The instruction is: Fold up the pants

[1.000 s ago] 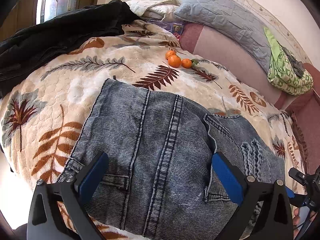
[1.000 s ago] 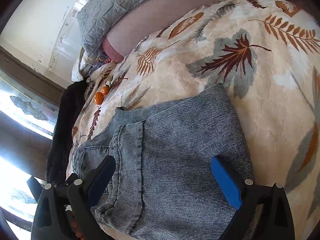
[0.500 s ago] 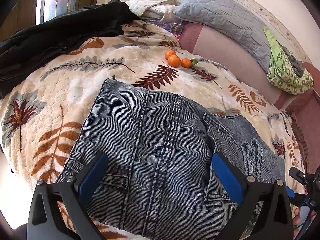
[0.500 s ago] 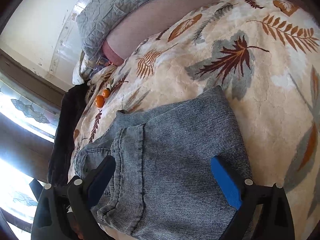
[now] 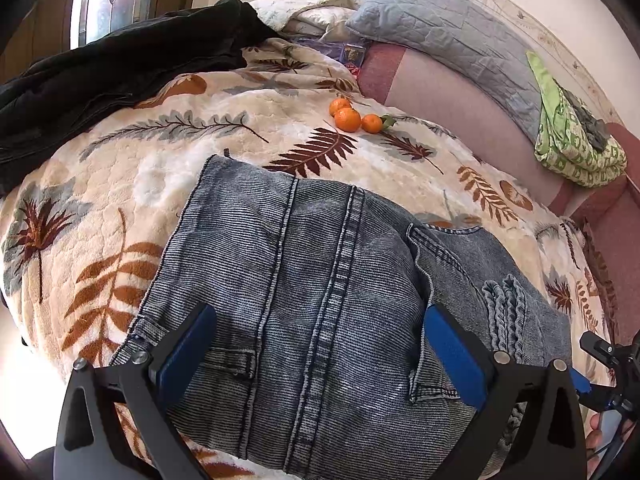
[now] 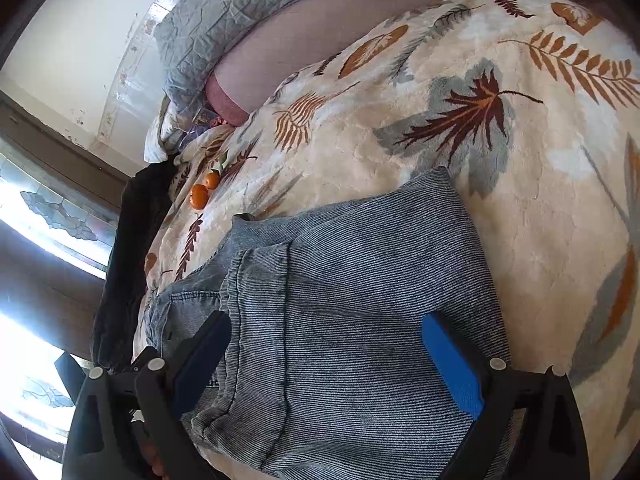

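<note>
Blue-grey denim pants (image 5: 320,300) lie folded into a compact stack on a leaf-patterned blanket (image 5: 120,184). They also show in the right wrist view (image 6: 352,304). My left gripper (image 5: 320,344) is open, its blue pads hovering wide over the waistband end, holding nothing. My right gripper (image 6: 328,356) is open too, over the folded leg end near the bed's edge, empty. Part of the right gripper's frame (image 5: 608,364) shows at the lower right of the left wrist view.
Three small oranges (image 5: 352,118) lie on the blanket beyond the pants. A black garment (image 5: 100,76) is piled at the far left. A grey quilted pillow (image 5: 448,36) and a green cloth bundle (image 5: 572,136) rest on a pink sofa back (image 5: 460,96).
The right wrist view has shifted slightly, the pants sitting a little lower in frame. The left gripper and the pants have not visibly moved.
</note>
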### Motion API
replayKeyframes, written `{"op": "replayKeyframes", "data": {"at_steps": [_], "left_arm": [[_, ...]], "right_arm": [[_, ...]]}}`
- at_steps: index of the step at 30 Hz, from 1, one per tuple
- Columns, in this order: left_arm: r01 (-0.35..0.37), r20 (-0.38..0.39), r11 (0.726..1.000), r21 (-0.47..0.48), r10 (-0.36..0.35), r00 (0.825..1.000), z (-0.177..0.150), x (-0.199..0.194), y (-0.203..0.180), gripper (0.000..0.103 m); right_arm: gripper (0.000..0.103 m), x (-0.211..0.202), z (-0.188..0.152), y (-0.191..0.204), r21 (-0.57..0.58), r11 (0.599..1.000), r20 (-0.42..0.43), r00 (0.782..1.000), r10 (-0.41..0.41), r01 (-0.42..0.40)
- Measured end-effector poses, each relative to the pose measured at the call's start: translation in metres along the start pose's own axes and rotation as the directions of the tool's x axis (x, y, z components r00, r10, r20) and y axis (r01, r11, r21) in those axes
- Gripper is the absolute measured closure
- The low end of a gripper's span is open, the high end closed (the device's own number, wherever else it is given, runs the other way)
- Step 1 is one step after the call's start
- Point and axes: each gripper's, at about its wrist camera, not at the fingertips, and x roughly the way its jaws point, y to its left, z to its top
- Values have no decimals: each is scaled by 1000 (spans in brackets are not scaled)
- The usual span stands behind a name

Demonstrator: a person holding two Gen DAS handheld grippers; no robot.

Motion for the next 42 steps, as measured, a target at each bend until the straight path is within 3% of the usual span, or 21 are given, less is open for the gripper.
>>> {"op": "replayKeyframes", "data": {"at_steps": [19,21,22,24,26,28,30,32,33,35,38,40,42], "left_arm": [[2,3,1000,-4,-2,1000,0,-1,0,0],[-19,44,1000,1,19,999,2,-8,-1,0],[-37,100,999,10,36,994,3,-17,-2,0],[-57,211,998,34,49,976,3,-35,-6,0],[-53,249,997,54,38,968,4,-42,-9,0],[-35,194,997,75,19,981,3,-33,-11,0],[-33,91,994,101,24,996,1,-15,-14,0],[-54,-25,989,139,58,998,-2,5,-17,0],[-52,-32,988,145,57,998,-2,5,-17,0],[-52,67,991,126,44,997,-1,-13,-13,0],[-61,242,995,80,40,970,1,-47,2,0],[-60,263,997,41,47,964,2,-54,17,0],[-56,234,998,-1,55,971,3,-53,34,0]], "right_arm": [[5,-3,0,0,0,1000,10,1000,1,-1],[5,-6,0,2,-6,1000,23,1000,11,-11],[5,-8,0,3,-15,1000,34,999,18,-17],[5,-12,0,7,-36,999,50,998,28,-26],[5,-11,-1,9,-42,999,53,998,18,-15],[5,-5,-1,5,-26,999,32,999,-20,21],[5,3,-2,-3,-6,999,2,999,-45,45],[5,1,-1,-3,-1,999,10,999,-41,41],[5,0,-1,-3,-3,999,10,999,-40,40],[5,-5,-2,-1,10,999,19,999,-50,49],[5,-18,-11,20,-27,1000,47,999,1,0],[5,-21,-21,45,-72,995,19,997,76,-74],[5,-13,-33,73,-105,980,-56,984,167,-172]]}}
